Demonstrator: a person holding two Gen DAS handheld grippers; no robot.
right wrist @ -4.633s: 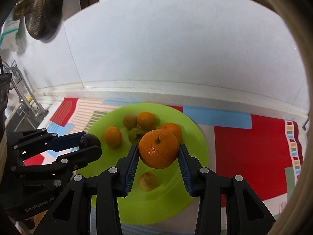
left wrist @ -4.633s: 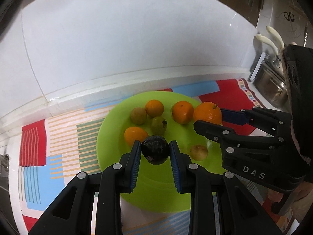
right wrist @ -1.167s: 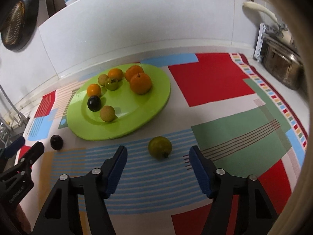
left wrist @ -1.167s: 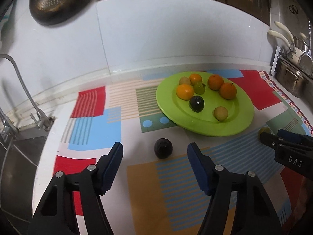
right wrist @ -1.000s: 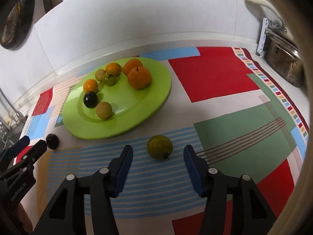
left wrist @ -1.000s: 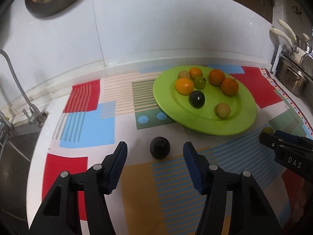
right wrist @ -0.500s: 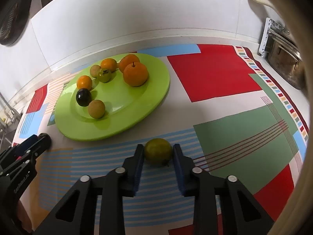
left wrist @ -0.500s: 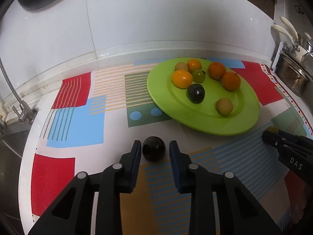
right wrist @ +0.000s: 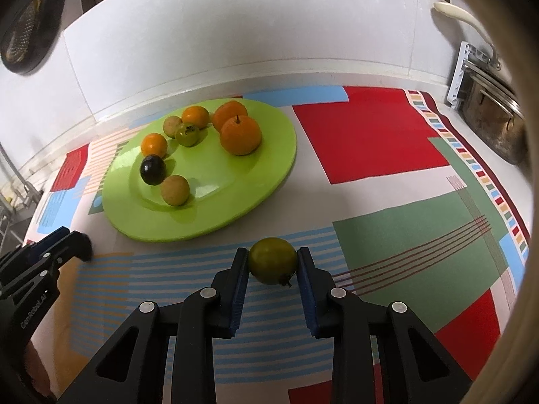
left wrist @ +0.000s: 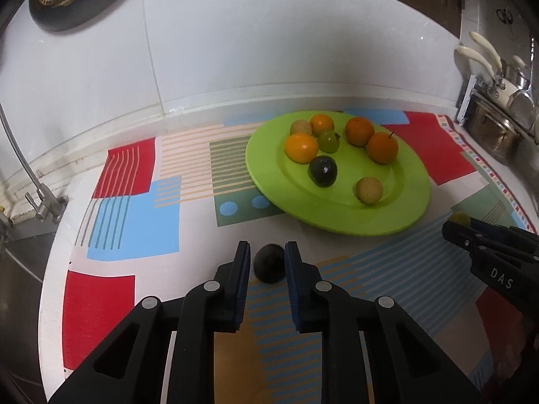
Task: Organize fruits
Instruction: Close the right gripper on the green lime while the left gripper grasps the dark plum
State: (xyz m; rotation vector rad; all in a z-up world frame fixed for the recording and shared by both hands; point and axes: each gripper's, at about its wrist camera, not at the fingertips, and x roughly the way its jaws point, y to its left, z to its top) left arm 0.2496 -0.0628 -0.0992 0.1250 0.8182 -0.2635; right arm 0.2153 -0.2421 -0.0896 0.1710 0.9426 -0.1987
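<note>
Fruits gripped on the cloth beside the plate

A dark round fruit (left wrist: 268, 267) is clamped between the pads of the left gripper (left wrist: 267, 262), resting on the patterned cloth (left wrist: 134, 222). A green fruit (right wrist: 273, 265) is pinched by the right gripper (right wrist: 273, 266), also on the cloth. The green plate (left wrist: 397, 215), bearing seven fruits, lies at one o'clock from the left gripper and eleven o'clock from the right.

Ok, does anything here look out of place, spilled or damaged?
Only two fruits lie off the green plate, on the patterned cloth: a dark fruit in the left gripper and a green fruit in the right gripper. Nothing looks spilled or damaged.
</note>
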